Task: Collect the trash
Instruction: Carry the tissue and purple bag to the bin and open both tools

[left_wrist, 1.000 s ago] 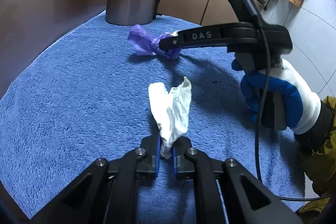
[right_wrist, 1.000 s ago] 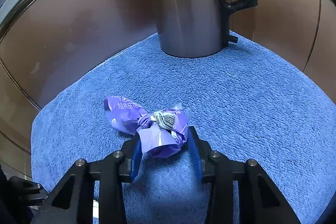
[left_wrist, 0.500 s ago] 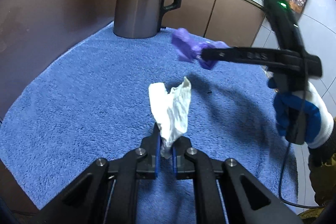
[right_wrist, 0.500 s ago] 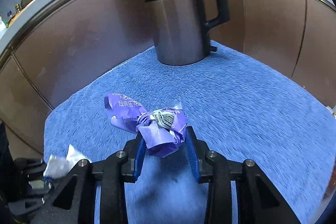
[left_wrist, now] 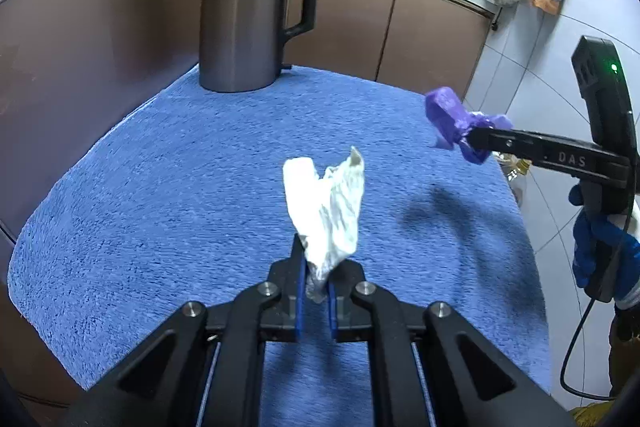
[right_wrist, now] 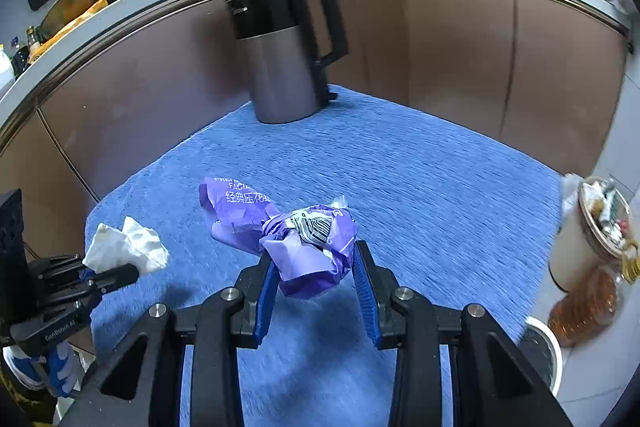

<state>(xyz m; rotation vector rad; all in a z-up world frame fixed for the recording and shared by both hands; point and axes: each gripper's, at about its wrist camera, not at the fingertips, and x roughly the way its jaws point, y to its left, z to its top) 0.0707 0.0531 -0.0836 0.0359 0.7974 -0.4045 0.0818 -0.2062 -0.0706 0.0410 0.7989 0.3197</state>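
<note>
My left gripper (left_wrist: 316,283) is shut on a crumpled white tissue (left_wrist: 326,211) and holds it above the blue towel (left_wrist: 180,187). It also shows at the left of the right wrist view (right_wrist: 114,273), with the tissue (right_wrist: 124,247) in it. My right gripper (right_wrist: 314,279) is shut on a crumpled purple wrapper (right_wrist: 296,239) with white print, lifted off the towel. In the left wrist view the right gripper (left_wrist: 472,143) holds the wrapper (left_wrist: 452,121) near the towel's right edge.
A steel and black kettle (left_wrist: 246,27) stands at the towel's far edge, before brown cabinets (left_wrist: 428,31). Off the table's right edge, low down, are a white bin (right_wrist: 540,347), a full container of rubbish (right_wrist: 588,227) and an amber bottle (right_wrist: 584,307).
My right gripper closed on the purple wrapper, lifted it off the towel and carried it right towards the edge. My left gripper rose with the tissue still in it.
</note>
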